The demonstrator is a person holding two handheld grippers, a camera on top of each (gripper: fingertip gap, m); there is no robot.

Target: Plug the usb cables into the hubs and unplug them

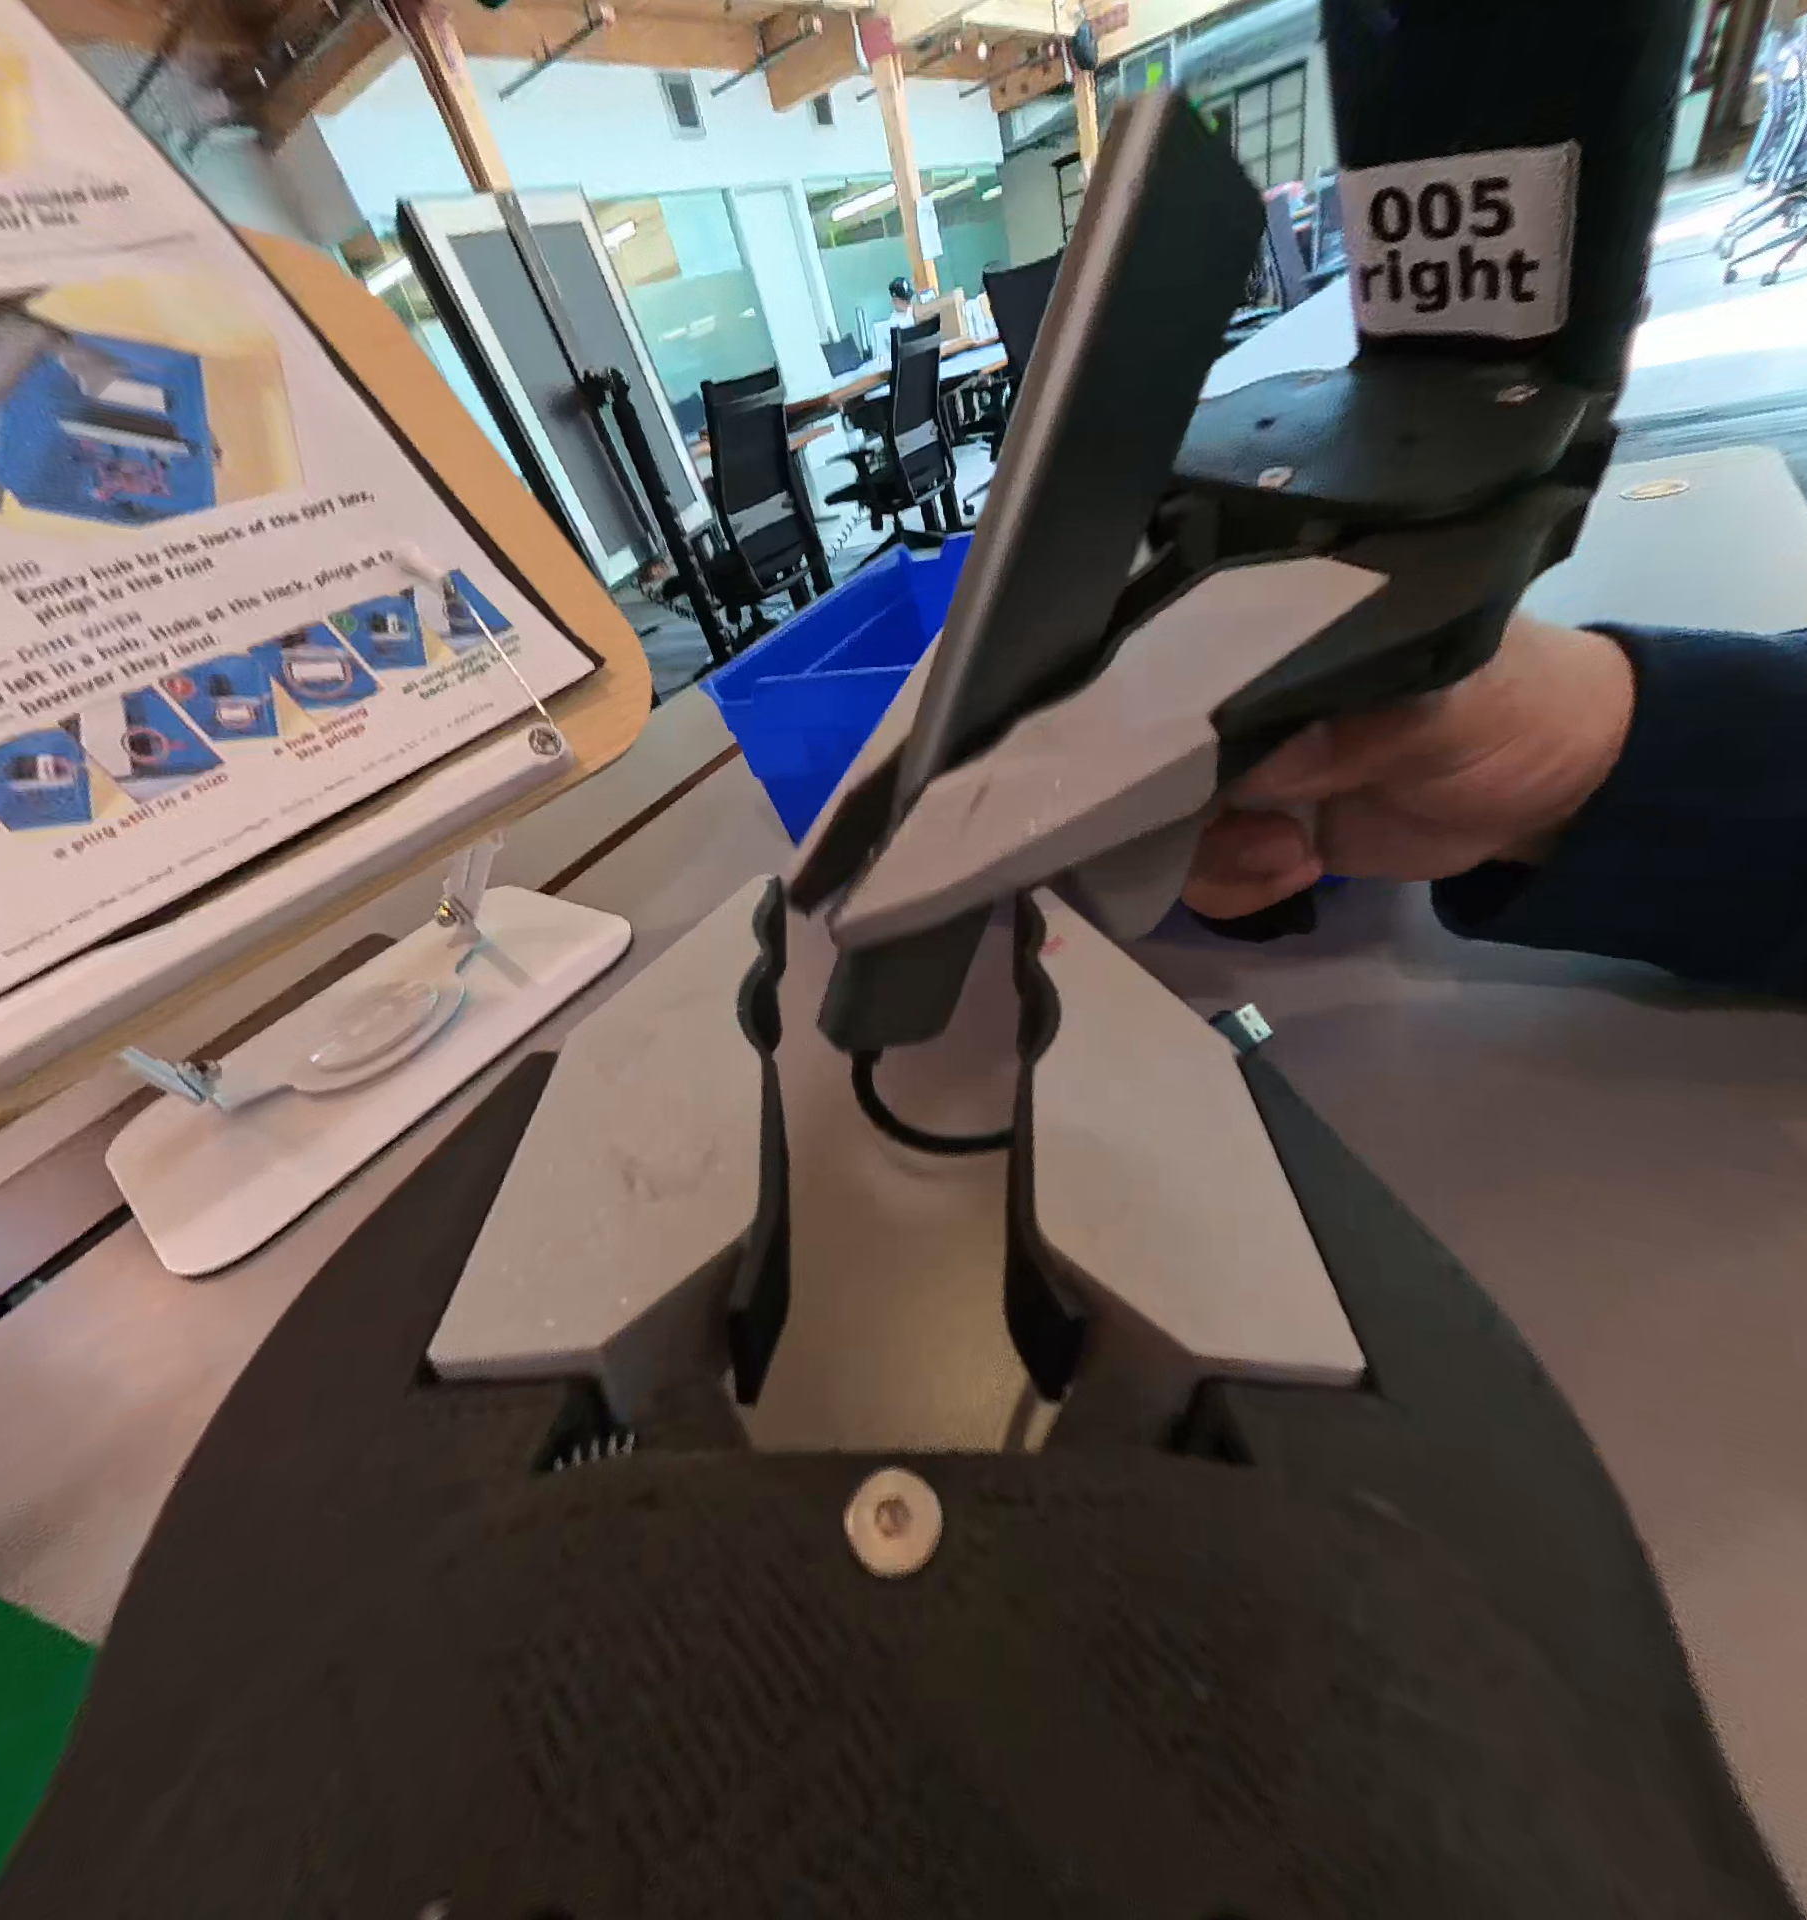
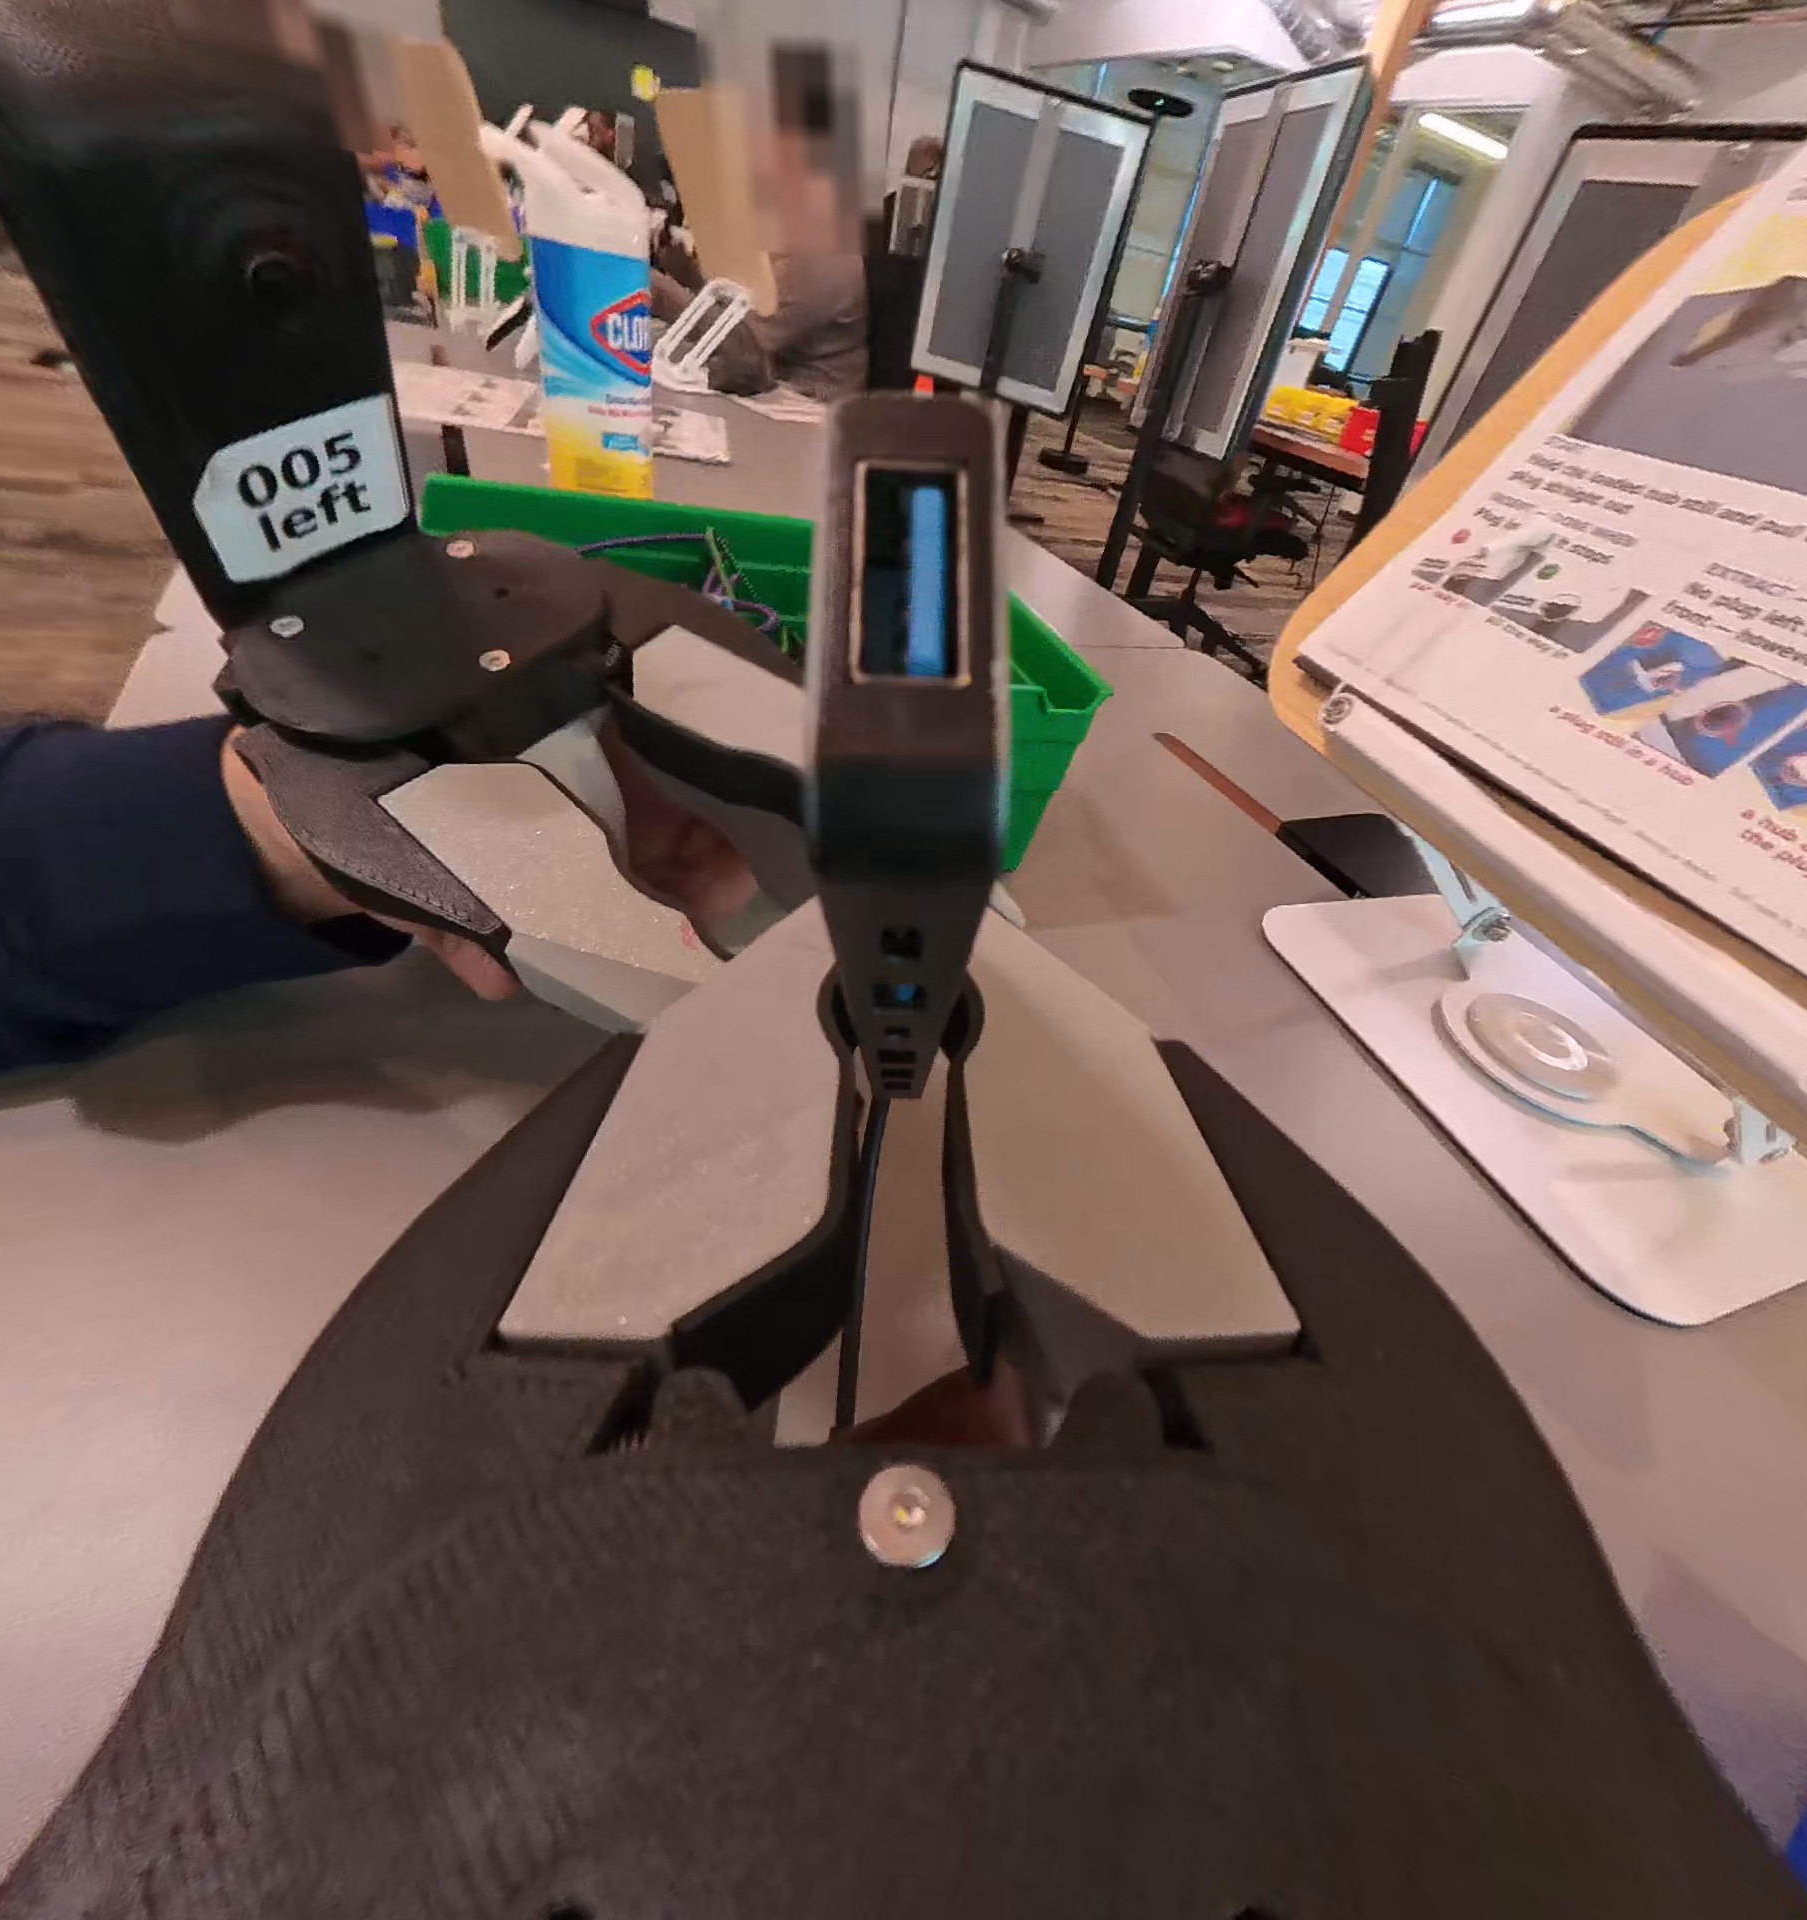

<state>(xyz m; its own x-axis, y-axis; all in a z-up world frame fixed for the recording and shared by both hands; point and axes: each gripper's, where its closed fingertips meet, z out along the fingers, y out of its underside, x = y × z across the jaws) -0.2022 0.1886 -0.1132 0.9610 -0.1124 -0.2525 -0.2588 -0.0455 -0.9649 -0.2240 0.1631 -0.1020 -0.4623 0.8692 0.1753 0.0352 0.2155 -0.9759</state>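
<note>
Two grippers are seen over a grey table, which carries everything else. At the table's edge an instruction sheet is propped on a wooden board held by a white stand. A blue bin is placed beyond the grippers in the left wrist view, and a green bin with coloured wires inside is seen behind them in the right wrist view. A cleaning-wipes canister is set farther back on another table.

The left gripper is held with its fingers apart, nothing being clamped between them. The right gripper is closed on the dark USB hub, which is gripped near its lower, cable end and held upright above the table, its blue-lined port turned towards the right wrist camera. In the left wrist view the hub's lower end is seen between the spread left fingers, though contact with them cannot be judged. The hub's thin black cable is looped down towards the table. A loose USB plug is lying on the table just to the right of the left gripper's fingers.
</note>
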